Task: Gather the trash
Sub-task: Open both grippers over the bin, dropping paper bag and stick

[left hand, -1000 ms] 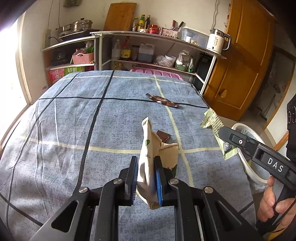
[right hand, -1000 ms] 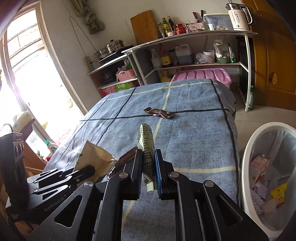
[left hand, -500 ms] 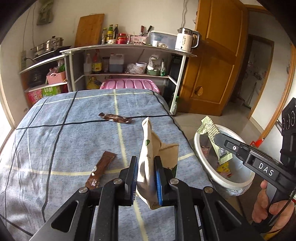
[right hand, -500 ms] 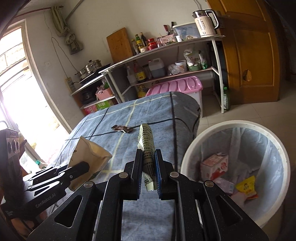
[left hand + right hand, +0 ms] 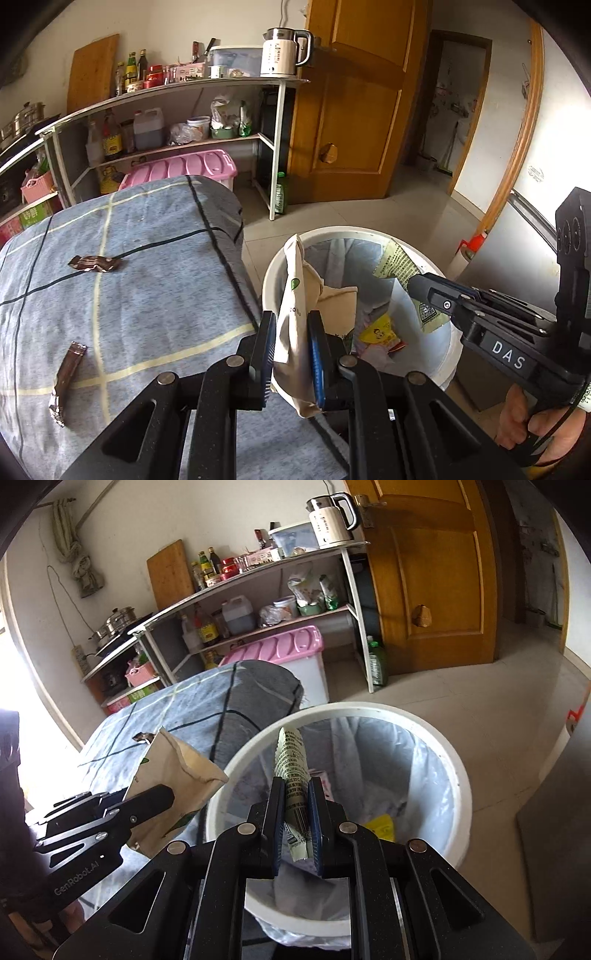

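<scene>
Left tongs [image 5: 291,350]: clamped on my tan paper bag [image 5: 295,295]; held at the near rim of the white bin [image 5: 439,354]
Right tongs [image 5: 296,812]: clamped on the green printed wrapper [image 5: 292,760]; held over the bin's mouth
Bed [image 5: 147,295]: two brown wrappers [image 5: 94,263] lay on the blue checked cover; well apart; beside the bin

Beige paper bag [image 5: 295,317]: crumpled, upright, clamped in left hand-held gripper [image 5: 291,354], above bin rim.
Green printed wrapper [image 5: 293,775]: rolled, upright, pinched in right hand-held gripper [image 5: 297,827], over white lined trash bin [image 5: 458,775].
Two brown wrappers [image 5: 94,263] [image 5: 66,376]: flat on bed, left of left hand-held gripper.
</scene>
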A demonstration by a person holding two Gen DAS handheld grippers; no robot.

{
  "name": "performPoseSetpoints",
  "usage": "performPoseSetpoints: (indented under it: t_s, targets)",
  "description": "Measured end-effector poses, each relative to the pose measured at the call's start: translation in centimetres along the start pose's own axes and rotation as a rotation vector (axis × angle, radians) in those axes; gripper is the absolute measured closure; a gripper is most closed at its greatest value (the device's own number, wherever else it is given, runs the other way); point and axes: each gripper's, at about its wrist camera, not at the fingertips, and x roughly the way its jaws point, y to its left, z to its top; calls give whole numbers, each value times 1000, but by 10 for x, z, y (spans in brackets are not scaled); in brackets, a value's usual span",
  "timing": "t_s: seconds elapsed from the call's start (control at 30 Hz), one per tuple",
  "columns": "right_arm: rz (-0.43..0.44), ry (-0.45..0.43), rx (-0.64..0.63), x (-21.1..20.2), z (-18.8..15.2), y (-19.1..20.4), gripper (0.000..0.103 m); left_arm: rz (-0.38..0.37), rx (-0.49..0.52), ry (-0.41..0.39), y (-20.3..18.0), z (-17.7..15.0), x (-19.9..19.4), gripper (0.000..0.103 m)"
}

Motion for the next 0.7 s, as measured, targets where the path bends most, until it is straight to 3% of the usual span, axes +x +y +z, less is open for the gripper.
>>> performPoseSetpoints:
  t_s: [0.27,0.57,0.63,0.7]
  targets:
    - [-68,51,26,11,-9,-30,90,-49,42,42,-32,4,33,85]
    - [-93,93,68,22,-9,-49,89,-60,32,76,-35,6,53,85]
    - [-103,85,70,21,-9,-50,84,-56,27,77,-34,6,54,85]
    - [-105,86,74,21,-9,-50,67,-53,22,78,-31,7,54,78]
